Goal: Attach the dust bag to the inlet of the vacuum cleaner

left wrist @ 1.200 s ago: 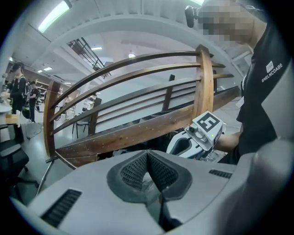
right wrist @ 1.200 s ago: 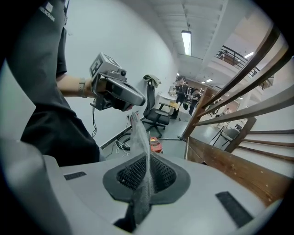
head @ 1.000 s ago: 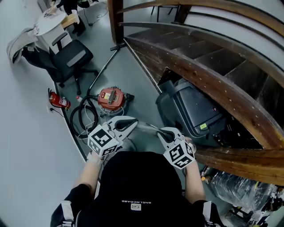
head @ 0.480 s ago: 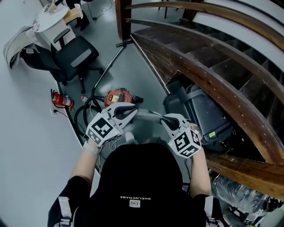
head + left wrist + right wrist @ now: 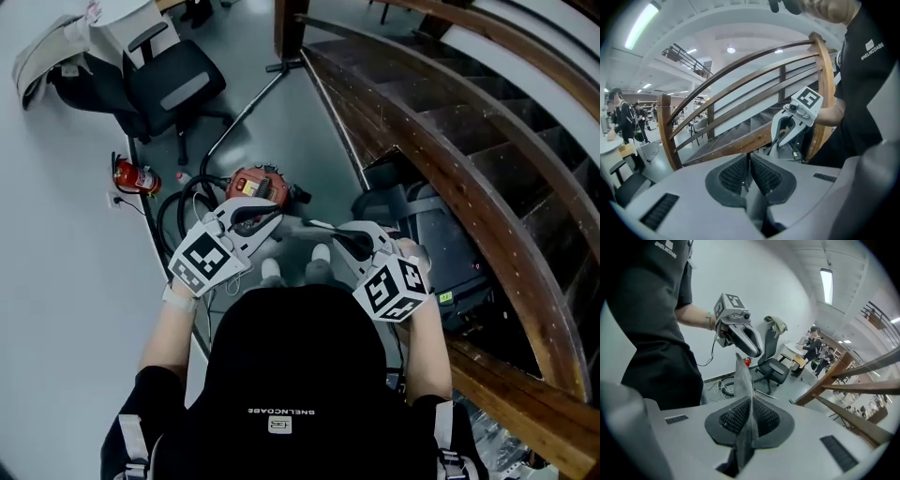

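Pinching only a thin edge of the dust bag, the right gripper could drop it short of the red vacuum cleaner ahead; the left gripper has its jaws pressed together.

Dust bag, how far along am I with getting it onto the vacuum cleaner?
Done: the dust bag is picked up, pinched in the right tongs and apparently in the left tongs too. In hand: it hangs stretched between them above the floor, not at the red vacuum cleaner. Left: bring it to the inlet, which I can't make out here, and attach it.
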`<state>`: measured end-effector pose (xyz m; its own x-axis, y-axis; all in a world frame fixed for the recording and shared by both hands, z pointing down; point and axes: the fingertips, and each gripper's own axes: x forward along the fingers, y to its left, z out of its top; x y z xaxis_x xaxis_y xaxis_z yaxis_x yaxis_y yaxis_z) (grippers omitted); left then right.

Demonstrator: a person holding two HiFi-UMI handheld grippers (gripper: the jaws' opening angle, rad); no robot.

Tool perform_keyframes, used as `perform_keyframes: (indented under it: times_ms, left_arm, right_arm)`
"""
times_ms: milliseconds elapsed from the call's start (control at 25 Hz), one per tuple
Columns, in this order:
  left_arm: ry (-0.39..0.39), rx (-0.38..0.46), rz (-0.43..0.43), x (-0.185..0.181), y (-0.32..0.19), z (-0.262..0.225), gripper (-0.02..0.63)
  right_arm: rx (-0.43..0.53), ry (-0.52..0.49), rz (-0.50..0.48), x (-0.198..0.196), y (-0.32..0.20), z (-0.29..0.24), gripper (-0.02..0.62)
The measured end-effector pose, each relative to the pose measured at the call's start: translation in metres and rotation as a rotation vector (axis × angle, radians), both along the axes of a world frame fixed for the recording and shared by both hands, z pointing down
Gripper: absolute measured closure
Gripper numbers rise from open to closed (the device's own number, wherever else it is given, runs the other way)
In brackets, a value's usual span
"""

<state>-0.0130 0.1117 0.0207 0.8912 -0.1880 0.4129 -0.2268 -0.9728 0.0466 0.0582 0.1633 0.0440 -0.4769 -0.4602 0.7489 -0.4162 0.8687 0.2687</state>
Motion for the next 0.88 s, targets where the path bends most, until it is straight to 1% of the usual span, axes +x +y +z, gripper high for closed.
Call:
perform_keyframes:
  times_ms: [120, 280, 440, 560, 680, 880]
  left_arm:
    - [-0.063, 0.005, 0.030, 0.000, 0.004, 0.014, 0.588]
    - [-0.137, 0.004, 0.077, 0.000, 0.016, 0.033, 0.588]
    - [-0.170, -0.035, 0.089, -0.004, 0.029, 0.047, 0.579]
    - [-0.192, -0.044, 0.107, -0.007, 0.036, 0.053, 0.571]
    - [-0.196, -0.058, 0.137, -0.009, 0.044, 0.055, 0.566]
    - [-0.215, -0.076, 0.134, -0.008, 0.050, 0.064, 0.561]
  right_arm:
    - [-0.013, 0.012, -0.096, -0.009, -0.006, 0.003, 0.549]
    - [-0.026, 0.031, -0.197, -0.021, -0.008, 0.005, 0.549]
    - [-0.042, 0.045, -0.284, -0.029, -0.005, 0.009, 0.549]
    - [-0.053, 0.056, -0.340, -0.032, -0.001, 0.014, 0.549]
    - [-0.070, 0.069, -0.374, -0.034, 0.000, 0.021, 0.549]
    - [-0.070, 0.059, -0.445, -0.040, 0.005, 0.025, 0.549]
